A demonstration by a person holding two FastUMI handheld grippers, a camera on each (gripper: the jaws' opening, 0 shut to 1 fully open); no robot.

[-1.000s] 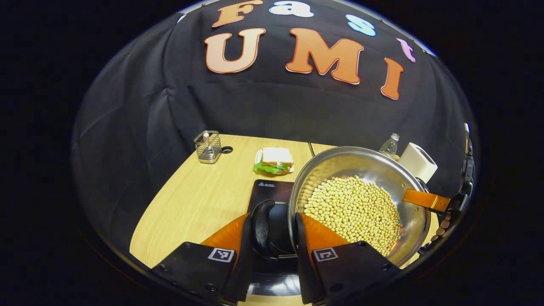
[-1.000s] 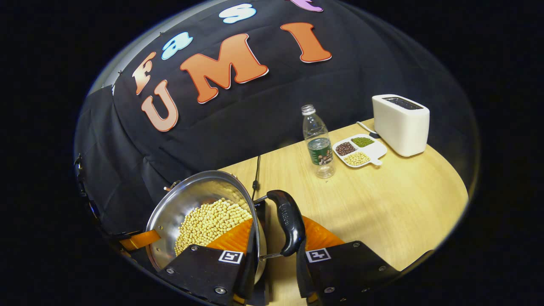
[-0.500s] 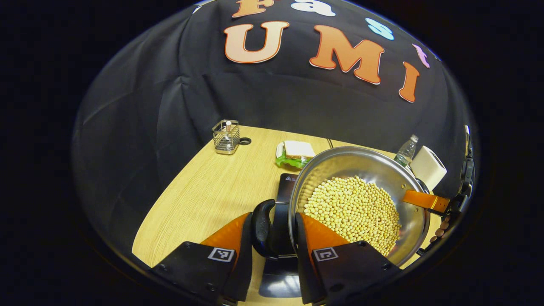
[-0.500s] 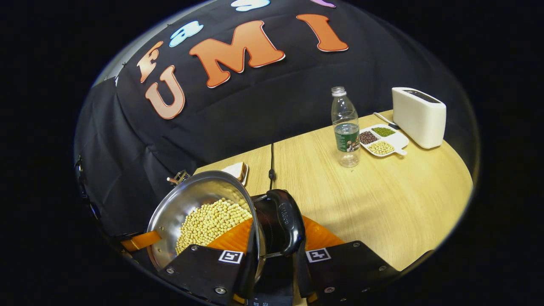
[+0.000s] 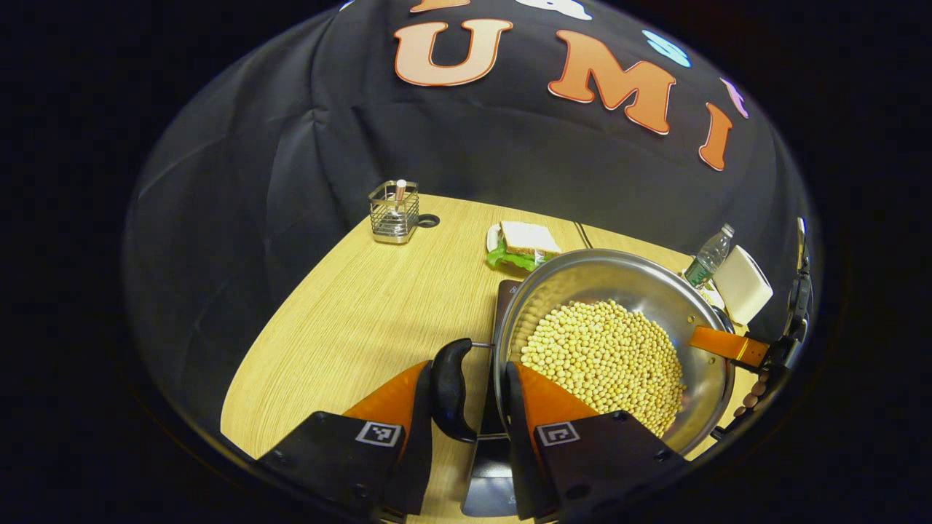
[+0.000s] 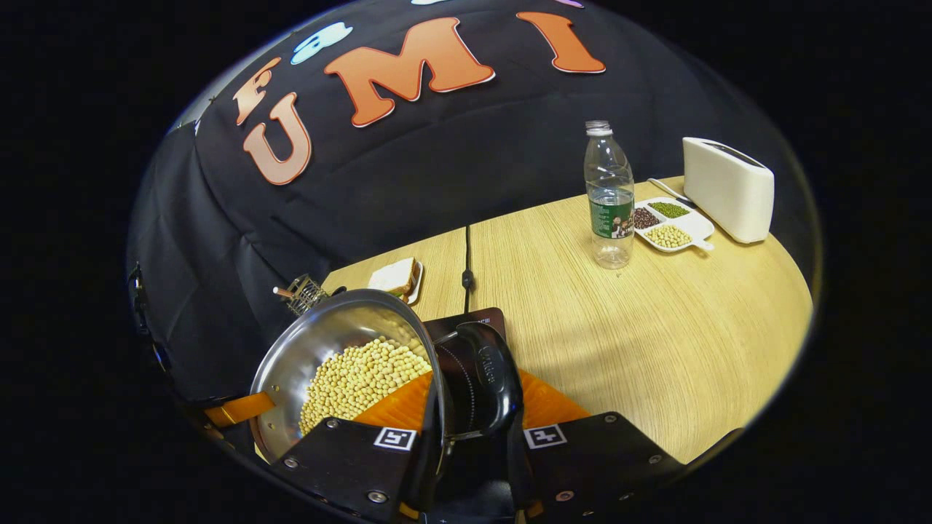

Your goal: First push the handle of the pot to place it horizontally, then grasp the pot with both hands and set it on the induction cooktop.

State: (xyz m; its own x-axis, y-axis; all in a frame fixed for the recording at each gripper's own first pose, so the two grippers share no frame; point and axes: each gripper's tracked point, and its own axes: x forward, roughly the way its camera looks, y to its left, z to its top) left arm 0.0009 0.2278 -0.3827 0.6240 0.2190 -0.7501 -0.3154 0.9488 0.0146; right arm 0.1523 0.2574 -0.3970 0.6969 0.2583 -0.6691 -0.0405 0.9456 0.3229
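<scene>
You have the pot [image 5: 611,342] carried between both tools, loaded with pale beans [image 5: 604,356] and, as far as I can judge, above or just touching the induction cooktop [image 5: 502,306], whose dark slab shows under its rim at 9 o'clock in the left gripper view and beyond its right-hand handle in the right gripper view. Your left gripper [image 5: 470,407] is clenched across the rim with one finger inside the bowl and the other outside the black side handle [image 5: 450,389]; your right gripper [image 6: 473,437] grips the opposite black handle [image 6: 489,382] and rim the same way. The main risk is tilt: in the right gripper view the bowl looks canted, and if one hand drops faster than the other, the beans will slide to the low side and spill over the rim. A finger resting on beans could also creep on the smooth steel. Set it down off-centre and the pot may overhang the cooktop and rock. The sandwich [image 5: 524,244] at 12 o'clock and the bottle [image 6: 610,196] at 1 o'clock sit well apart.
</scene>
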